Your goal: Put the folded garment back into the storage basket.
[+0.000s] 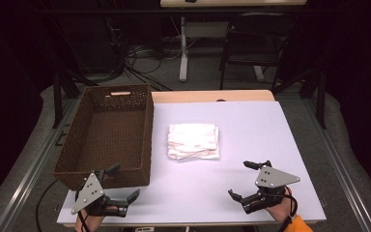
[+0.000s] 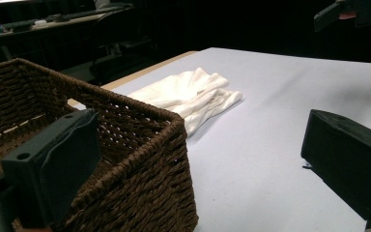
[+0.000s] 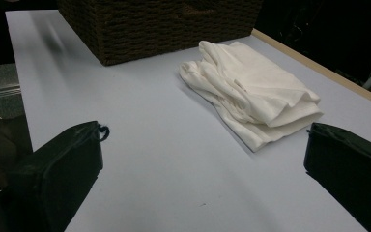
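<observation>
The right gripper [image 1: 247, 180] stood wide open and empty near the desk's [image 1: 251, 125] front edge, and the left gripper [image 1: 122, 182] gaped likewise beside the wicker basket's [image 1: 147, 130] front corner. The folded white cloth [image 1: 193, 140] lay mid-desk, just beside the basket. A one-sided pinch would likely have unfolded it, and the left gripper could have knocked the basket.

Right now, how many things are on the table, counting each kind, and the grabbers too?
Brown wicker basket: 1
Folded white cloth: 1
Grippers, both with fingers apart and empty: 2, the left gripper and the right gripper
Total: 4
</observation>
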A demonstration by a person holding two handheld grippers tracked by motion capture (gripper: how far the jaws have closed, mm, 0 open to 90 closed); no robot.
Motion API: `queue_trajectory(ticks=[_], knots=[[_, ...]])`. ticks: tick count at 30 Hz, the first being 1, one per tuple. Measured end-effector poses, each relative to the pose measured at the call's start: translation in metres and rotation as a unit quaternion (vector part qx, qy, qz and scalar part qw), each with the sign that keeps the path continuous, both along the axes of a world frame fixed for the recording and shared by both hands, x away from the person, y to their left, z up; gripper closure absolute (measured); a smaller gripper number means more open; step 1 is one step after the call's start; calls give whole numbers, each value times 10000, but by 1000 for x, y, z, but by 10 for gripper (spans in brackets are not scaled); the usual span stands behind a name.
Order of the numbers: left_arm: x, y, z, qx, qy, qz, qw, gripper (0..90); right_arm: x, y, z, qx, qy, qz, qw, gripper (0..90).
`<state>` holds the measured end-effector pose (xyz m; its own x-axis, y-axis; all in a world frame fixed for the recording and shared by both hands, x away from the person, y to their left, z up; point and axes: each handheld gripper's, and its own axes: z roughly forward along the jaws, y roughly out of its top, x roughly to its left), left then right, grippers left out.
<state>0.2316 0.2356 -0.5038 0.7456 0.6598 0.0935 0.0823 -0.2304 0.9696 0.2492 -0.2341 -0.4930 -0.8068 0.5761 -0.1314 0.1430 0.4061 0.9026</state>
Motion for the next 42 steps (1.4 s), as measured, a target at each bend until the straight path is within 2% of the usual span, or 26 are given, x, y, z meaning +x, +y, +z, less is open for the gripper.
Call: queue_trajectory(ticks=[8,14,24,34,42], knots=[[0,0,0,-12,-12,8,10000,3,2,4,-1,-127,39,-62,9999,0],[0,-1,0,10,-16,-1,10000,3,9,11,-2,-323,86,-132,9994,0],[0,0,0,5,-11,1,10000,3,19,25,-3,-537,179,-11,9984,0],[1,-1,0,-6,11,-5,10000,3,38,40,-4,-745,236,100,9969,0],[0,0,0,-9,0,-1,10000,3,51,49,-6,-814,266,169,9962,0]])
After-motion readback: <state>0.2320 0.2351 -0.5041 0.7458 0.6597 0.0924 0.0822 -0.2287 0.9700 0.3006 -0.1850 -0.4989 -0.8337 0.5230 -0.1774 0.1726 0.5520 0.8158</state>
